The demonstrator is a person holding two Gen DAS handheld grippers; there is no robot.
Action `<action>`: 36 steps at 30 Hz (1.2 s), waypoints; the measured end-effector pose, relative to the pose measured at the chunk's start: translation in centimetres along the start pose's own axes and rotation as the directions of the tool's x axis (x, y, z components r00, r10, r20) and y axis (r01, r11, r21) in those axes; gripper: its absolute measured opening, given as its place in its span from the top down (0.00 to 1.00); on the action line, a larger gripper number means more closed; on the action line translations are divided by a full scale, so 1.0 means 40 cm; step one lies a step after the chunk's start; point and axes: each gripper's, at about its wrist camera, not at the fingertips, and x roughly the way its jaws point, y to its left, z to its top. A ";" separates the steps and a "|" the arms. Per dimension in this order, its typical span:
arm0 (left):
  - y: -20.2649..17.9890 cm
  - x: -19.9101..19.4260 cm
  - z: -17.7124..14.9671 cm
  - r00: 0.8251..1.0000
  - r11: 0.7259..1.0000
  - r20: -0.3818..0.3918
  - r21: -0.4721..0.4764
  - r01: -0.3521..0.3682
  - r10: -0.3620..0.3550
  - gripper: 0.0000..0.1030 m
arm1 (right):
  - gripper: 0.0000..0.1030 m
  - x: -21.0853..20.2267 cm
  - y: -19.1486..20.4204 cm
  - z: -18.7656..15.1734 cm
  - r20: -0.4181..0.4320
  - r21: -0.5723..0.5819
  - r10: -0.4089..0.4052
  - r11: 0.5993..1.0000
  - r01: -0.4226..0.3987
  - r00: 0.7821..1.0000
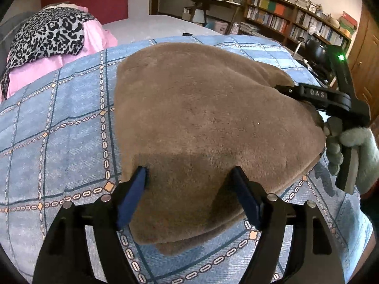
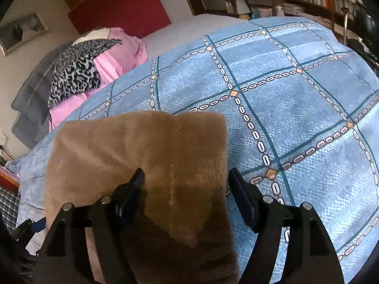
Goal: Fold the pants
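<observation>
1. Left wrist view: the pants (image 1: 208, 127) lie folded into a thick brown pad on the blue quilt (image 1: 59, 123), well apart from the leopard cloth (image 1: 47, 35) near the headboard.
2. The left gripper (image 1: 189, 177) hovers over the near edge with its jaws apart and nothing pinched between them. If it drops lower while moving off, a pad could snag the plush and drag the top layer out of line.
3. At the far right corner the right gripper (image 1: 284, 90) is seen side-on, held by a gloved hand (image 1: 348, 146); its tip looks close to the fabric. I cannot tell whether it touches. A sideways pull there could lift that corner open.
4. Right wrist view: the right gripper (image 2: 187, 177) stands with jaws apart above the pants (image 2: 142, 156); one finger sits over the fabric, the other over the quilt (image 2: 296, 118), straddling the edge.
5. Closing here would likely grab one layer only, so any lift would unfold the stack.
6. The stack looks bulky and soft, so I judge it may spring open by itself if left unpressed.
</observation>
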 end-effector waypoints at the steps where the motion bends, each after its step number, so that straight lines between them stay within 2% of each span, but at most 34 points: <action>1: -0.002 -0.009 -0.002 1.000 1.000 0.000 -0.012 -0.008 0.008 0.26 | 0.31 -0.009 0.008 -0.003 0.013 -0.023 -0.022 0.999 0.022 1.000; 2: -0.003 -0.017 -0.003 1.000 1.000 0.002 -0.020 -0.013 0.013 0.26 | 0.31 -0.027 0.020 -0.003 0.032 -0.042 -0.046 0.998 0.047 0.998; 6: -0.014 -0.077 -0.011 0.997 0.997 0.041 -0.041 -0.058 0.060 0.08 | 0.30 -0.142 0.049 -0.007 0.143 -0.053 -0.109 0.992 0.117 0.984; 10: -0.045 -0.150 -0.022 0.991 0.995 0.092 -0.045 -0.092 0.096 0.03 | 0.25 -0.264 0.053 -0.050 0.191 -0.037 -0.075 0.996 0.084 0.979; 14: -0.099 -0.228 -0.030 0.985 0.995 0.143 -0.014 -0.096 0.097 0.03 | 0.23 -0.365 0.076 -0.124 0.212 -0.073 -0.062 0.994 0.079 0.975; 21: -0.178 -0.341 -0.052 0.952 0.973 0.222 0.041 -0.226 0.211 0.03 | 0.20 -0.472 0.107 -0.239 0.235 -0.097 -0.063 0.991 0.088 0.970; 31: -0.182 -0.429 -0.072 0.919 0.945 0.229 -0.016 -0.326 0.321 0.03 | 0.18 -0.565 0.181 -0.311 0.270 -0.166 -0.038 0.982 0.086 0.962; 36: -0.177 -0.475 -0.081 0.912 0.942 0.238 -0.047 -0.334 0.335 0.03 | 0.16 -0.605 0.232 -0.325 0.302 -0.229 -0.038 0.967 0.111 0.953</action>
